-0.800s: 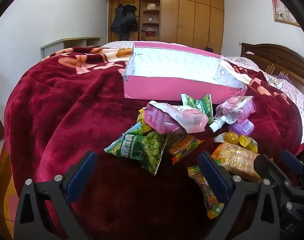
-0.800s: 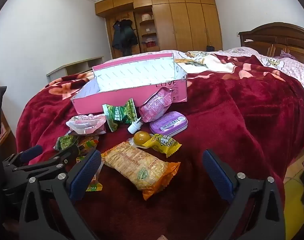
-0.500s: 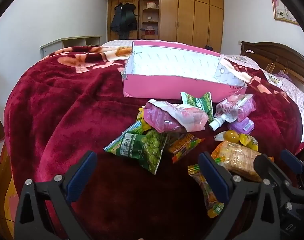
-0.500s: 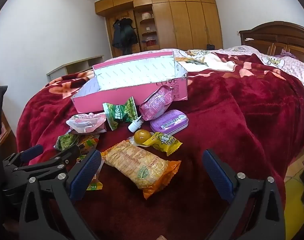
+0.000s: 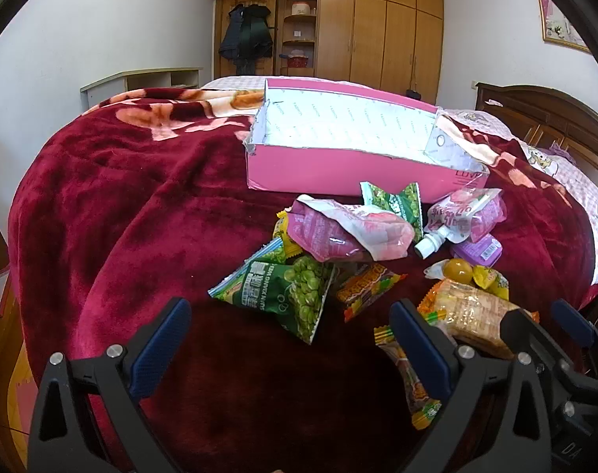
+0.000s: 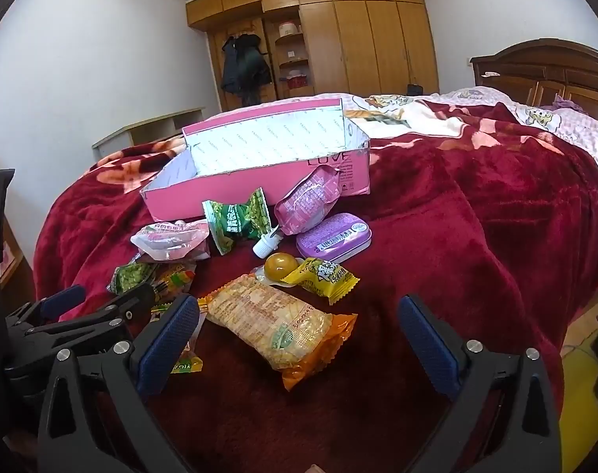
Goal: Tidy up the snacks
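Lying before the pink box (image 6: 259, 193), snack packets (image 6: 275, 323) crowd the blanket (image 6: 476, 236).

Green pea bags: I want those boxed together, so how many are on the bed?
2, maybe more hidden in the pile. One large green pea bag lies at the near left of the pile; a smaller green bag stands just in front of the pink box.

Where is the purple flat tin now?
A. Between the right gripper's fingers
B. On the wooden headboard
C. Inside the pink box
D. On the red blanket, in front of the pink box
D: the purple tin lies on the red blanket, just in front of the pink box, beside the spout pouch.
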Available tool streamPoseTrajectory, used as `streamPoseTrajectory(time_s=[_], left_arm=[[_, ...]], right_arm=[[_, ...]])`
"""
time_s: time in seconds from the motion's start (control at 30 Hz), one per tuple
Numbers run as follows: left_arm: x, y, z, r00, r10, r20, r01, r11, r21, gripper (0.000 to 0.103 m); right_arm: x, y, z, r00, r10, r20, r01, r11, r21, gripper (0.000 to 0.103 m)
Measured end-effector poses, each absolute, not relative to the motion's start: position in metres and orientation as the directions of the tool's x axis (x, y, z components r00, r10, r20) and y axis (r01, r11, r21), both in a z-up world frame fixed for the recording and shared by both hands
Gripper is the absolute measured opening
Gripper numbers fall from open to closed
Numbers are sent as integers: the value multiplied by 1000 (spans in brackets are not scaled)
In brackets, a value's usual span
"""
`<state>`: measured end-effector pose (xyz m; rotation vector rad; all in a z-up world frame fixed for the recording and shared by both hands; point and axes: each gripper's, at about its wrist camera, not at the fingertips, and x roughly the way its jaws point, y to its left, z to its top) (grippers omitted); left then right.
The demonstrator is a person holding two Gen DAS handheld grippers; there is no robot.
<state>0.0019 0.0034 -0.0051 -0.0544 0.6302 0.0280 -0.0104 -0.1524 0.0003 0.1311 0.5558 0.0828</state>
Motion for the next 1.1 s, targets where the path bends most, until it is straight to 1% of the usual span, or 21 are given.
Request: streamPoseTrajectory(time_s=[1.1], left_arm=[[3,5,-4,805,8,-594,-42,998,-45,103]], right_arm=[[-10,-152,-1,835,121,-537,-39,986,162,103]])
